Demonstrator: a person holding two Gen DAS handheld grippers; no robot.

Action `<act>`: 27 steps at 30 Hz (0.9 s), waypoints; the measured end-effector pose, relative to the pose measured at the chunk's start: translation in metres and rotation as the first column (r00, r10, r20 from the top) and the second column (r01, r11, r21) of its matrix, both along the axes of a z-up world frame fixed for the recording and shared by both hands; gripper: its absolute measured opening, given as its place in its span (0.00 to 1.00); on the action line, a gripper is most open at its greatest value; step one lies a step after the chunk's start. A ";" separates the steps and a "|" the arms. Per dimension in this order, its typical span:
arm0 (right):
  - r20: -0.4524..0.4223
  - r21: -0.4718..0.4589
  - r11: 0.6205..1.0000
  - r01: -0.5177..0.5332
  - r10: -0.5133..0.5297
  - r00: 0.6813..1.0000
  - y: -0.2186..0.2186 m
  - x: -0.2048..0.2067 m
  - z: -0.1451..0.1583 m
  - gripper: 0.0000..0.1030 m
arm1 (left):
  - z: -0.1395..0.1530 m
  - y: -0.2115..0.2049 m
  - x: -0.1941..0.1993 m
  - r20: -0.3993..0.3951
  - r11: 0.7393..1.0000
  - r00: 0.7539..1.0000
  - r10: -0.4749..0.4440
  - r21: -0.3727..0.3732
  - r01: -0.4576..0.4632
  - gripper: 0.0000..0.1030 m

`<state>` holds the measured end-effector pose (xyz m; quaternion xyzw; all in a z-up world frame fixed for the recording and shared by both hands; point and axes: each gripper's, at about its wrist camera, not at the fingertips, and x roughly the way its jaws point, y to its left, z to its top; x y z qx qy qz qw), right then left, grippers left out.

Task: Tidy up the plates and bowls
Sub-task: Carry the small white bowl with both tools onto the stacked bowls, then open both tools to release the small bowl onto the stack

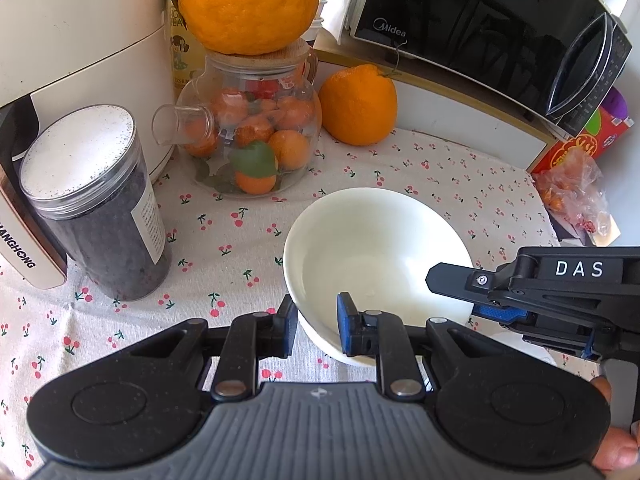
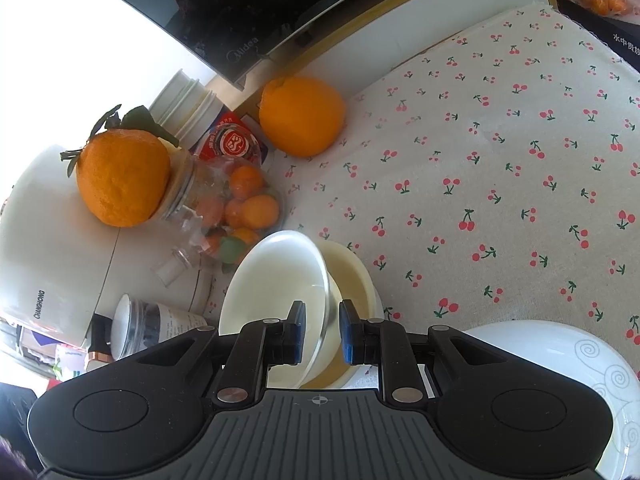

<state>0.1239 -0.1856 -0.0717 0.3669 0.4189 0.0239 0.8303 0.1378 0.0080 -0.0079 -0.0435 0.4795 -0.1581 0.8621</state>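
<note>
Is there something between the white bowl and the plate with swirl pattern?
Nothing visible. The white ceramic bowl, held at its rim by both tongs, hangs beside the white swirl-patterned plate; only cherry-print cloth lies between.

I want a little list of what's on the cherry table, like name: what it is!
cloth: cherry print
bowl: white, tilted, rim pinched by both grippers
left gripper: shut on bowl's near rim
right gripper: shut on bowl's rim
under the bowl: cream dish
plate: white with swirls, beside right gripper
teapot: glass, small oranges inside, big orange on top
microwave: black, at back
</note>
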 end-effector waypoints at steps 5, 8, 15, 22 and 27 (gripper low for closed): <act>-0.001 -0.009 1.000 0.003 -0.003 1.000 -0.001 0.001 0.000 0.19 | -0.002 -0.001 0.001 -0.006 1.000 1.000 -0.004 0.008 0.004 0.17; -0.007 -0.008 1.000 0.007 -0.007 1.000 -0.002 0.001 -0.002 0.20 | -0.003 -0.002 0.001 -0.007 1.000 1.000 -0.006 0.016 0.006 0.17; -0.004 -0.005 1.000 0.001 -0.001 1.000 -0.004 0.002 -0.002 0.20 | -0.007 -0.001 0.002 -0.013 1.000 1.000 -0.006 0.030 0.006 0.20; 0.003 -0.008 1.000 -0.005 0.005 1.000 -0.006 0.002 -0.001 0.27 | -0.007 -0.002 0.003 -0.014 0.999 1.000 -0.012 0.031 0.012 0.21; 0.015 -0.013 1.000 -0.011 0.012 1.000 -0.008 0.002 0.001 0.43 | -0.007 -0.001 0.003 -0.003 0.999 1.000 -0.018 0.028 0.018 0.24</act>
